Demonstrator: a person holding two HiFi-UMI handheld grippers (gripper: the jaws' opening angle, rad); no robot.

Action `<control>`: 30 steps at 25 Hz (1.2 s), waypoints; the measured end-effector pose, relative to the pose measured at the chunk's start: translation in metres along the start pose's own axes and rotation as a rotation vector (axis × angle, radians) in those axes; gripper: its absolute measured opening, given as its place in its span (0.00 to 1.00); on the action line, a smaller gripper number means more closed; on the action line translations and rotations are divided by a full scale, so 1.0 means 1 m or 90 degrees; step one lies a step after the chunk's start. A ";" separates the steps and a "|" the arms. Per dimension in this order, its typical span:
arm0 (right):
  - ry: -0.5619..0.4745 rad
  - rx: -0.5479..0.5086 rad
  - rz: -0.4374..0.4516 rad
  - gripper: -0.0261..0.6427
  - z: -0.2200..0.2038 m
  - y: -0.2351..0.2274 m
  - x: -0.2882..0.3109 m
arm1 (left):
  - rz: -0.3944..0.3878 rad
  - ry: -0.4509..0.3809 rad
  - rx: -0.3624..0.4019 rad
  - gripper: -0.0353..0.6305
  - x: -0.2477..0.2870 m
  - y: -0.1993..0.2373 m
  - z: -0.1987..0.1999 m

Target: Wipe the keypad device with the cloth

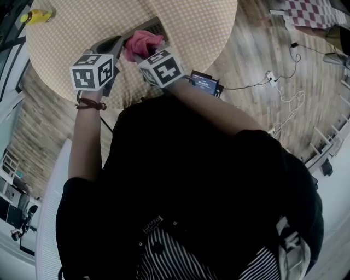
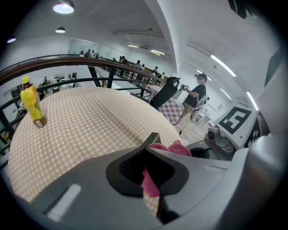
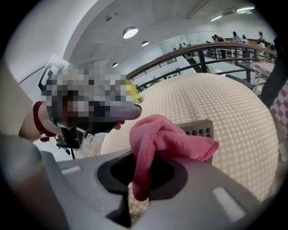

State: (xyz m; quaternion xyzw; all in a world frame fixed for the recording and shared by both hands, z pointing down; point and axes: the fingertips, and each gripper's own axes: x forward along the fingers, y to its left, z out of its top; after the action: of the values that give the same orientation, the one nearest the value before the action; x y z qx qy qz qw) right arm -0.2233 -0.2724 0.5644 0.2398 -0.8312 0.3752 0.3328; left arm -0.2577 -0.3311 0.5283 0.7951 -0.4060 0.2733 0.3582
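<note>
Lighting: bright, even, indoor; round ceiling lamps (image 2: 63, 7) above the table (image 2: 81, 121), strip lights to its right. Shadows on the table are faint and soft. Head view is dimmer and bluish. Gripper views have fisheye bending, black corners and a blurred near foreground.

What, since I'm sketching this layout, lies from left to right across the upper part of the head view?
Yellow bottle → left tongs → pink cloth → black display box → white plug with cables on the floor → checkered cloth.
</note>
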 end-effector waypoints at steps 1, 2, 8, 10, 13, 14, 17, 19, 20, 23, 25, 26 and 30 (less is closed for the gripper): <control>0.004 0.003 -0.001 0.13 -0.002 -0.001 0.002 | -0.003 0.008 0.009 0.06 0.004 -0.002 -0.001; 0.008 0.005 -0.003 0.13 -0.004 -0.002 0.004 | -0.007 0.017 0.019 0.06 0.008 -0.004 -0.003; 0.026 0.009 -0.012 0.13 -0.009 -0.008 0.016 | -0.018 0.055 0.045 0.06 0.026 -0.003 -0.012; 0.027 0.011 -0.011 0.13 -0.007 -0.008 0.018 | -0.018 0.060 0.043 0.06 0.030 0.000 -0.014; 0.026 0.010 -0.013 0.13 -0.004 -0.013 0.020 | -0.016 0.071 0.044 0.06 0.037 0.001 -0.015; 0.026 0.009 -0.015 0.13 -0.003 -0.015 0.021 | -0.016 0.077 0.046 0.06 0.040 0.003 -0.017; 0.030 0.010 -0.021 0.13 -0.001 -0.019 0.030 | -0.021 0.091 0.044 0.06 0.045 0.007 -0.024; 0.034 0.011 -0.024 0.13 -0.001 -0.019 0.035 | -0.028 0.085 0.020 0.06 0.045 0.010 -0.025; 0.033 0.011 -0.026 0.13 -0.001 -0.020 0.036 | -0.031 0.080 0.007 0.06 0.045 0.010 -0.025; 0.022 0.013 -0.038 0.13 0.004 -0.022 0.041 | -0.028 0.075 0.005 0.06 0.045 0.012 -0.023; 0.027 0.028 -0.040 0.13 0.001 -0.024 0.043 | -0.029 0.077 0.007 0.06 0.046 0.013 -0.025; 0.029 0.042 -0.039 0.13 -0.002 -0.025 0.042 | -0.033 0.080 0.002 0.06 0.047 0.011 -0.025; 0.027 0.066 -0.035 0.13 -0.004 -0.032 0.039 | -0.041 0.102 0.021 0.06 0.051 0.007 -0.023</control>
State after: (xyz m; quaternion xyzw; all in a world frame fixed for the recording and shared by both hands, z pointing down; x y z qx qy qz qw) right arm -0.2273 -0.2939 0.6101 0.2717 -0.7962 0.4136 0.3480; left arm -0.2406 -0.3387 0.5817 0.7890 -0.3457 0.3312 0.3849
